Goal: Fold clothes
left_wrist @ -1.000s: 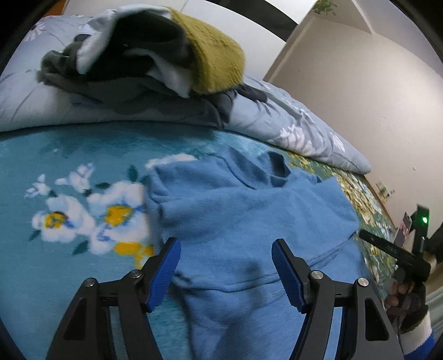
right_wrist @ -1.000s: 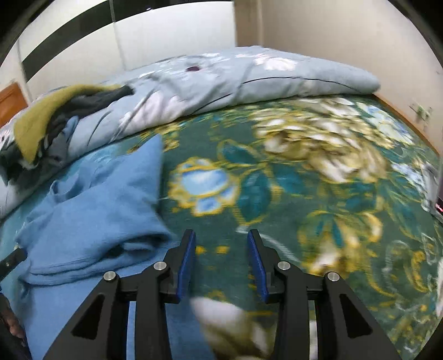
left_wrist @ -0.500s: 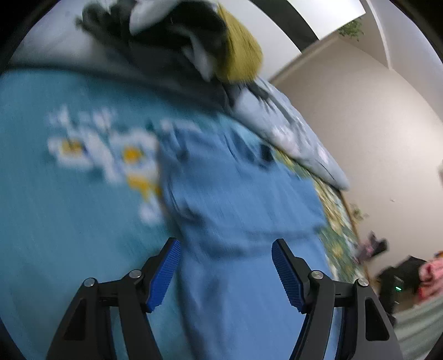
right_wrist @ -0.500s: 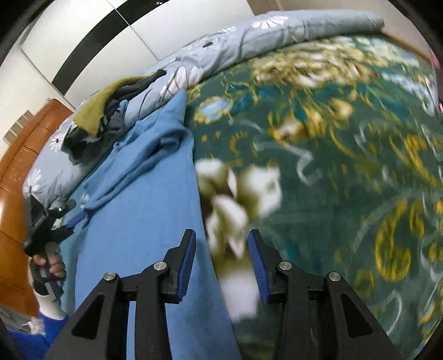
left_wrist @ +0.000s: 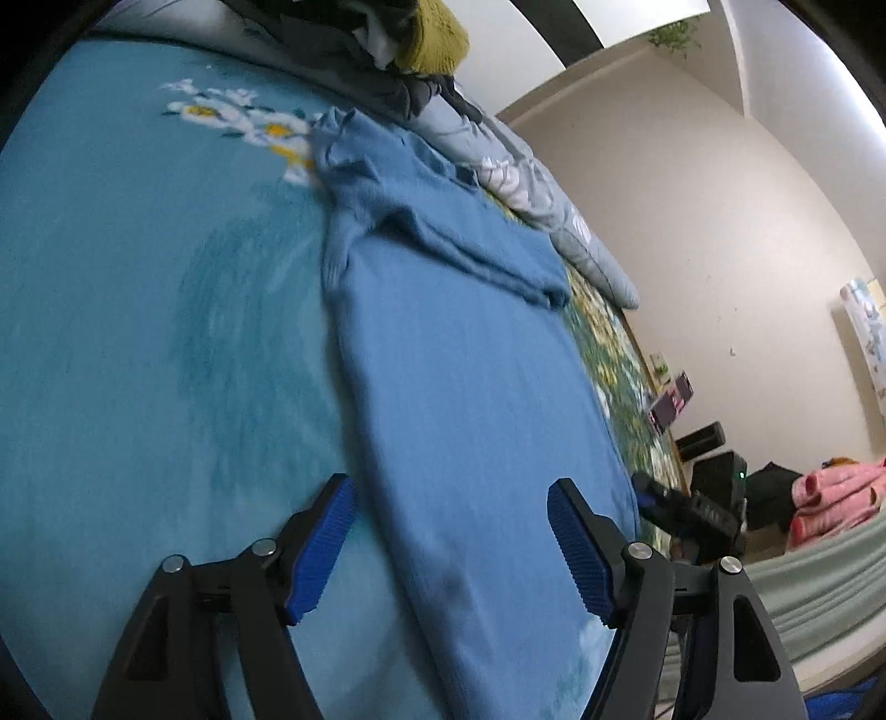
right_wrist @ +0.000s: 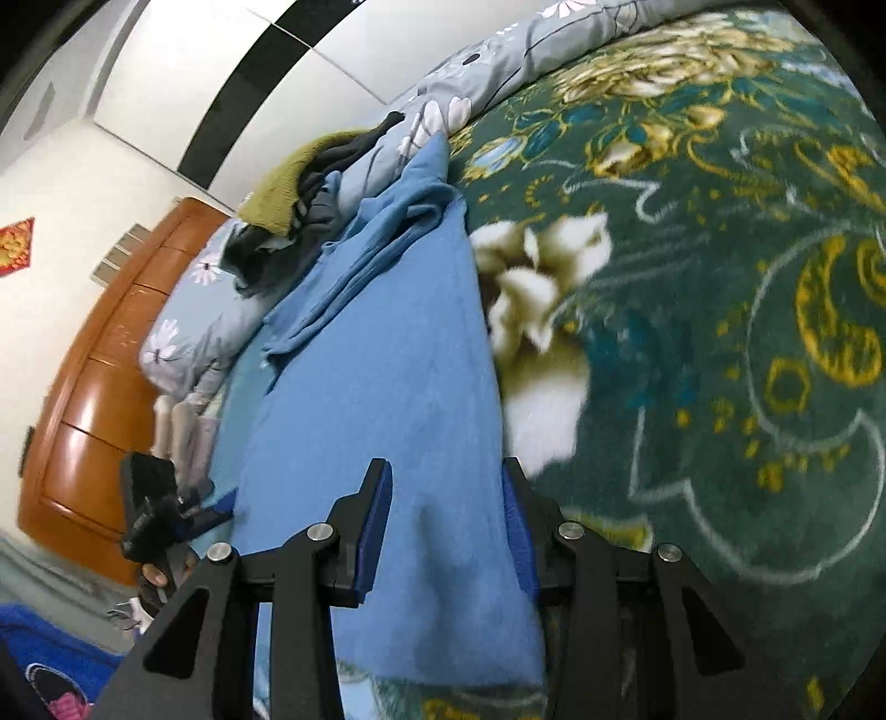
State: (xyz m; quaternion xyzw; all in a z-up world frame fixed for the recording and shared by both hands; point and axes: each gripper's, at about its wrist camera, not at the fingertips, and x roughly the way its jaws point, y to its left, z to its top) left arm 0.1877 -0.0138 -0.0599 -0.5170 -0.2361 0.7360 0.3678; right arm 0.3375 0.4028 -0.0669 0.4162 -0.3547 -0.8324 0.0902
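A blue sweater lies lengthwise on the floral bed cover, its sleeves folded across the chest at the far end; it also shows in the right wrist view. My left gripper is open, just above the sweater's near left hem edge, with nothing between the fingers. My right gripper is open over the sweater's near right hem edge; the cloth lies between the blue pads, which are not closed on it. Each gripper shows in the other's view, the right one and the left one.
A pile of dark, white and olive clothes lies on a grey floral duvet at the far end. A wooden headboard stands at the left. A phone lies near the bed's right edge. Pink folded cloth lies beyond.
Both grippers have pulled back from the sweater's chest area to its near hem, one at each side. The sweater has not moved. Both stay open.
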